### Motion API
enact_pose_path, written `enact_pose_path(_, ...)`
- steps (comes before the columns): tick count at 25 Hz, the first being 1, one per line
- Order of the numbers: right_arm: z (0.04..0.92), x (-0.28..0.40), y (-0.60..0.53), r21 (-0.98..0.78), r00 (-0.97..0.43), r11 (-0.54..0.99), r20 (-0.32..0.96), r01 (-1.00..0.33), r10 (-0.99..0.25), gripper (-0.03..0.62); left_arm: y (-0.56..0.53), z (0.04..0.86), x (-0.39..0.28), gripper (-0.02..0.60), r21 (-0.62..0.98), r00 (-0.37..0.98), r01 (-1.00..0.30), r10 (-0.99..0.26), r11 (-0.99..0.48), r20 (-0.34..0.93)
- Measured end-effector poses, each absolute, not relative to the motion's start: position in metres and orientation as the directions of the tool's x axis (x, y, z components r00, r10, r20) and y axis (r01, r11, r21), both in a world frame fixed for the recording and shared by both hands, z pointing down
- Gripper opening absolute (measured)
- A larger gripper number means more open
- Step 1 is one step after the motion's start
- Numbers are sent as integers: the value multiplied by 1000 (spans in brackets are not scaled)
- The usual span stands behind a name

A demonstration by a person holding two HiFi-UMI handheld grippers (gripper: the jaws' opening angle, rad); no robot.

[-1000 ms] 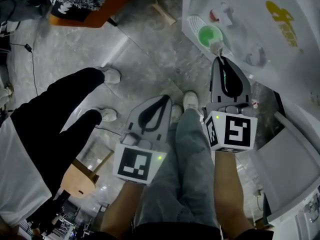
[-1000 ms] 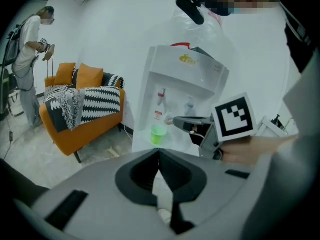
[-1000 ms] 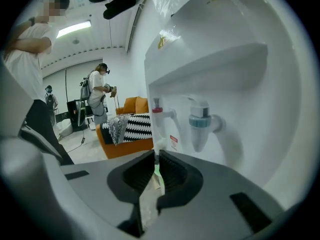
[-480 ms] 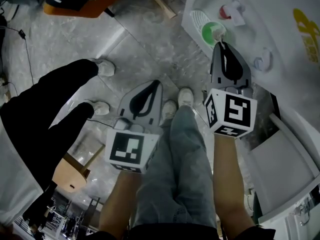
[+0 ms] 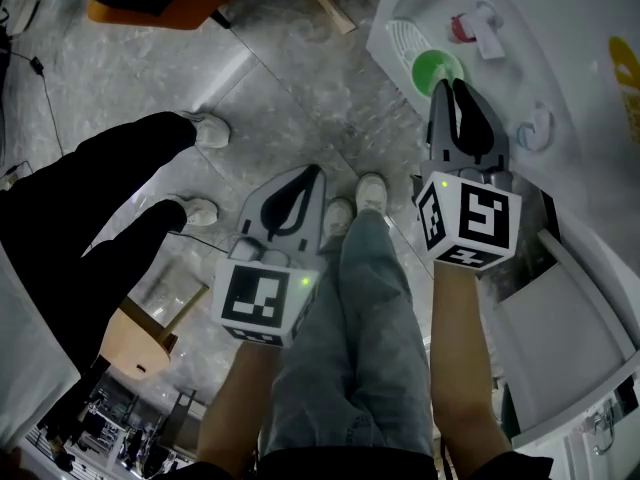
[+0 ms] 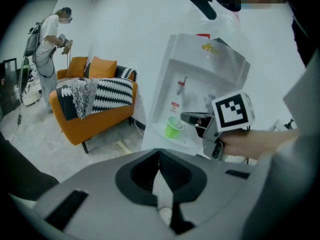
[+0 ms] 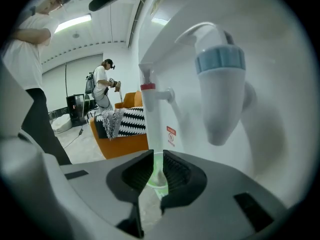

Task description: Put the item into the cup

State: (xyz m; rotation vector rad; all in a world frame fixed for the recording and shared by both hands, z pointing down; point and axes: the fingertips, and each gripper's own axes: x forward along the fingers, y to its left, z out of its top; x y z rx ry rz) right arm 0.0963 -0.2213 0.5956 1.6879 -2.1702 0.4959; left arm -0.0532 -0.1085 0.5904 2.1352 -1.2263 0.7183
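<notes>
Right gripper [image 5: 446, 84] tip-pinches the pale item [image 7: 159, 176] (light, probably soft), cup [image 5: 431, 68] at 12 o'clock; left gripper's [image 5: 314, 173] jaws meet.

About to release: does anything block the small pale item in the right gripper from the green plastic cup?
Nothing visible does. The right gripper holds the small pale item over the open mouth of the green plastic cup.

1. The green cup's [image 5: 430, 65] mouth lies open from above, with the right tool [image 5: 447, 84], gripping a small item [image 7: 159, 175], at its rim.
2. The red tap [image 5: 462, 26] and the blue tap [image 5: 535, 128] crowd the room overhead.
3. The water dispenser's wall [image 7: 280, 134] blocks the far side.
</notes>
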Motion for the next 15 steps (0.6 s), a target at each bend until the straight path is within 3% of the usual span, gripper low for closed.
enact_pose_path(15, 599, 99, -216, -58, -223, 224, 493, -973, -841, 43, -107, 591, -48, 12, 220, 436, -887, -579, -406, 689)
